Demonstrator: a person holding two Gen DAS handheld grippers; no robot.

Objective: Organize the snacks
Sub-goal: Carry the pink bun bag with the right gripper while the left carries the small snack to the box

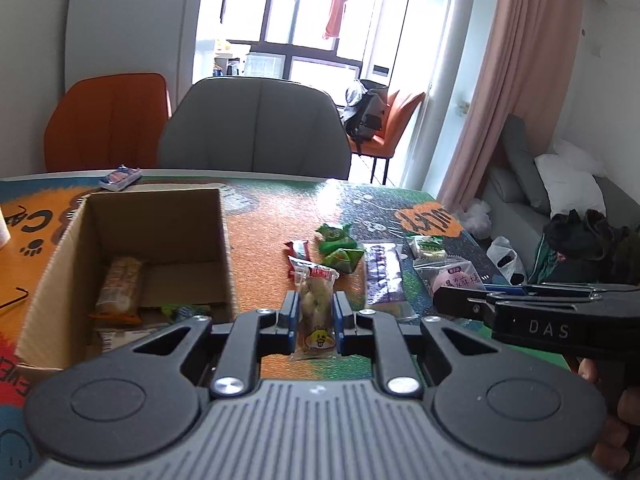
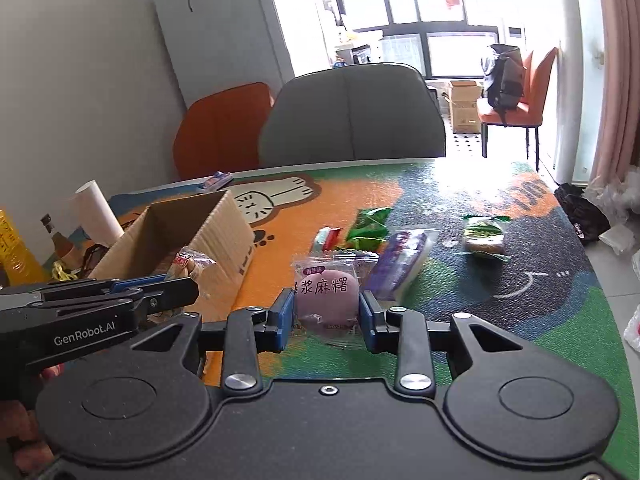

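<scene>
My left gripper (image 1: 316, 316) is shut on a clear snack packet with a yellow cartoon (image 1: 314, 308), held above the table just right of an open cardboard box (image 1: 224, 240). An orange-wrapped snack (image 1: 120, 284) lies inside the box. My right gripper (image 2: 326, 312) is shut on a pink mochi packet (image 2: 326, 294), lifted off the mat. Loose on the table beyond lie green packets (image 2: 368, 224), a small red packet (image 1: 298, 250), a purple packet (image 2: 404, 260) and a green-and-white packet (image 2: 484, 234). In the right wrist view the left gripper (image 2: 176, 288) reaches toward the box (image 2: 224, 232).
A cartoon-printed mat (image 2: 500, 312) covers the table. A blue packet (image 1: 120, 178) lies at the far edge. A paper roll (image 2: 96, 208) and bottles (image 2: 16, 248) stand left of the box. A grey chair (image 1: 256, 128) and an orange chair (image 1: 108, 120) stand behind the table.
</scene>
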